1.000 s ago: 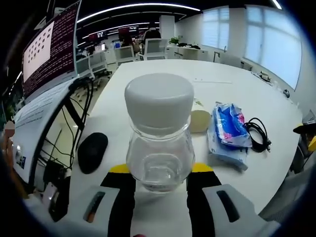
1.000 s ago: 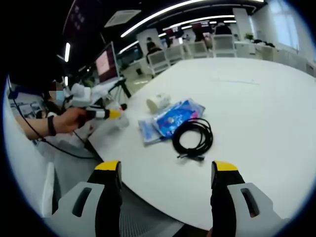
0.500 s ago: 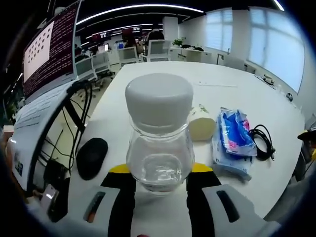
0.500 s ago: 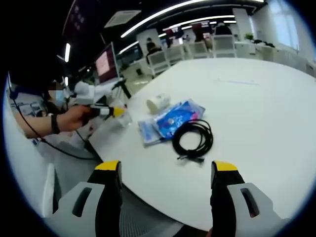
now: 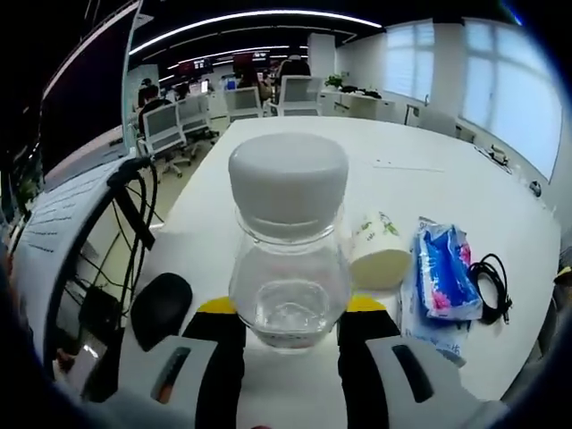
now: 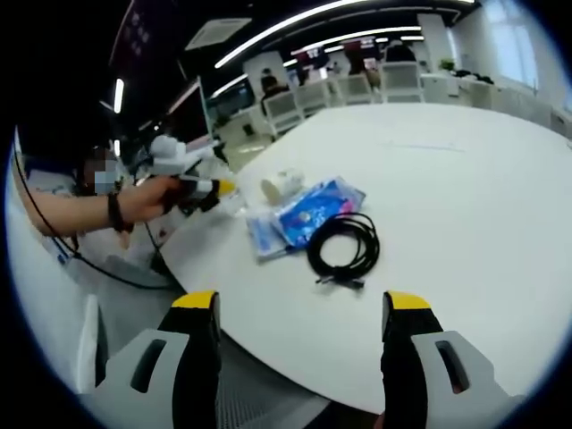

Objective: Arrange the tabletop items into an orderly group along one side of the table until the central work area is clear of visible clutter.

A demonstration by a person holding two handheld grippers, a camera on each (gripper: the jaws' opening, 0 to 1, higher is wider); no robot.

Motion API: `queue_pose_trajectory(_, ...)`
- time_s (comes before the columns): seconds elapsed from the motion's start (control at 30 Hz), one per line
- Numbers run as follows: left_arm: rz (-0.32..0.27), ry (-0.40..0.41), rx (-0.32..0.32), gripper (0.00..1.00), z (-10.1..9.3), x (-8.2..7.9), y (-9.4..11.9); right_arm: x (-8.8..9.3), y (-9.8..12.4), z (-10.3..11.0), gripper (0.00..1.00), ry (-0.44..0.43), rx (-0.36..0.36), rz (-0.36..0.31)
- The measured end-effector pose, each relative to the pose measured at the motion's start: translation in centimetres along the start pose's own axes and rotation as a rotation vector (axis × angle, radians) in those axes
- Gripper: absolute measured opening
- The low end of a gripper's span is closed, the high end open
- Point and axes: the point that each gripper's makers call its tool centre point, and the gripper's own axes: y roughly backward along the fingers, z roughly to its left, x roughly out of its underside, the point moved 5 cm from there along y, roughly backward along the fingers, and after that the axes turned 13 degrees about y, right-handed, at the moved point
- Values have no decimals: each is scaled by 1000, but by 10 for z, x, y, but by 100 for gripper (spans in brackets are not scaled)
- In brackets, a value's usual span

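**Clear jar held in left jaws at bench edge; right jaws wide and empty**

The clear jar [image 5: 288,259], upright with a white screw cap [image 5: 288,185], sits between the jaws of the left gripper [image 5: 288,332]. Both yellow-tipped jaws press against its lower body, so the jaws are closed on it. Whether its base touches the white bench [image 5: 295,170] cannot be told.

In the left gripper view, a cream paper cup [image 5: 379,252] lies on its side just beside the jar, to its right. Beyond the cup lies a blue and white plastic packet [image 5: 440,284], and past that a coiled black cable [image 5: 490,284], near the packet's far edge. To the left of the jar a black computer mouse [image 5: 160,309] rests on the bench. Black cords [image 5: 134,214] hang over the bench edge behind the mouse.

In the right gripper view, the right gripper [image 6: 299,313] hangs off the near edge of the bench, its jaws wide apart with nothing between them. The cable [image 6: 342,250], the packet [image 6: 304,213] and the cup [image 6: 281,184] lie in a line across the bench, the cable touching the packet. At the far left of that line a person's hand [image 6: 147,198] grips the left gripper [image 6: 211,186], whose yellow tips point toward the cup. Office chairs [image 6: 344,89] and lit monitors [image 6: 183,98] stand in the room behind.
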Motion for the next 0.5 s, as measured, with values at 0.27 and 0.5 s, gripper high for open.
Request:
queue_pose_trajectory(0.27,-13,30,-12,40,1,-14,-17,2,4,0,73,-4,5,10)
queue_pose_trajectory(0.5,-28,59,-4,40,0,-22,-29,1,5,-2,73,-7,11,15)
